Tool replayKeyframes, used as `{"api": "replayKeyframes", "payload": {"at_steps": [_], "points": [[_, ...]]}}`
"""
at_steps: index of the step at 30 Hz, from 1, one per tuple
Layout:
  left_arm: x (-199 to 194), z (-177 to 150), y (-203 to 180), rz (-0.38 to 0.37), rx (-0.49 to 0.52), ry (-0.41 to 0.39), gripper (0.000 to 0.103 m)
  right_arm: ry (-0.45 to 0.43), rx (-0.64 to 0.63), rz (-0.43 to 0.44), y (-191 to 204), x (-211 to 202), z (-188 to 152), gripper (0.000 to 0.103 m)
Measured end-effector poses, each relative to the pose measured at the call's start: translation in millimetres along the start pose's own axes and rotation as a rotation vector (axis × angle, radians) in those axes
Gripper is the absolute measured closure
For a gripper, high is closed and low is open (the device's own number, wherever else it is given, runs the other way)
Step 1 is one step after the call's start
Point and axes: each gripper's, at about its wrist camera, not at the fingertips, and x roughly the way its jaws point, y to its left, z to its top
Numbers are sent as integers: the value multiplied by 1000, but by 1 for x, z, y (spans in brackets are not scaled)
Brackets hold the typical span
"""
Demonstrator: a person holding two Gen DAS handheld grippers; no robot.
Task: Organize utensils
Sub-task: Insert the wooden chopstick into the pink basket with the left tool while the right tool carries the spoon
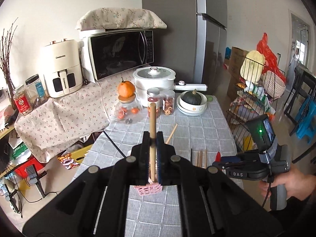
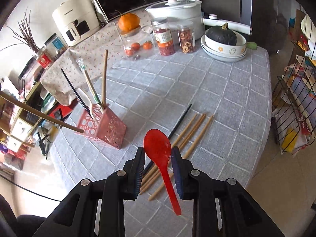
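My left gripper (image 1: 152, 138) is shut on a wooden chopstick (image 1: 152, 118), held upright above the pink utensil basket (image 1: 151, 190). In the right wrist view that chopstick (image 2: 39, 114) slants over the pink basket (image 2: 106, 126), which holds a white spoon (image 2: 85, 98), a black chopstick and other chopsticks. My right gripper (image 2: 158, 154) is shut on a red plastic spoon (image 2: 160, 152), bowl forward, above several wooden chopsticks (image 2: 189, 136) and one black chopstick (image 2: 177, 122) lying on the grey checked tablecloth (image 2: 227, 102). The right gripper also shows in the left wrist view (image 1: 219, 158).
At the table's far side stand a glass jar with an orange (image 2: 129, 22) on it, two snack jars (image 2: 164, 37), stacked bowls with a dark squash (image 2: 222, 35) and a white pot (image 2: 175, 9). A wire rack (image 2: 292, 106) stands right of the table. An air fryer (image 1: 62, 69) and microwave (image 1: 122, 53) stand left.
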Motion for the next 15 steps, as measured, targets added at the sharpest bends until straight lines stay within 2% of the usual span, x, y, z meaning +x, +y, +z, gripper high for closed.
{"api": "replayKeyframes", "payload": {"at_steps": [3, 10, 15], "points": [[4, -2, 7, 33, -17, -23, 96, -34, -10, 10, 6, -6, 4, 76], [38, -14, 16, 56, -32, 39, 96, -66, -23, 31, 17, -10, 5, 76], [62, -22, 23, 41, -64, 120, 96, -90, -29, 41, 25, -12, 7, 76]]}}
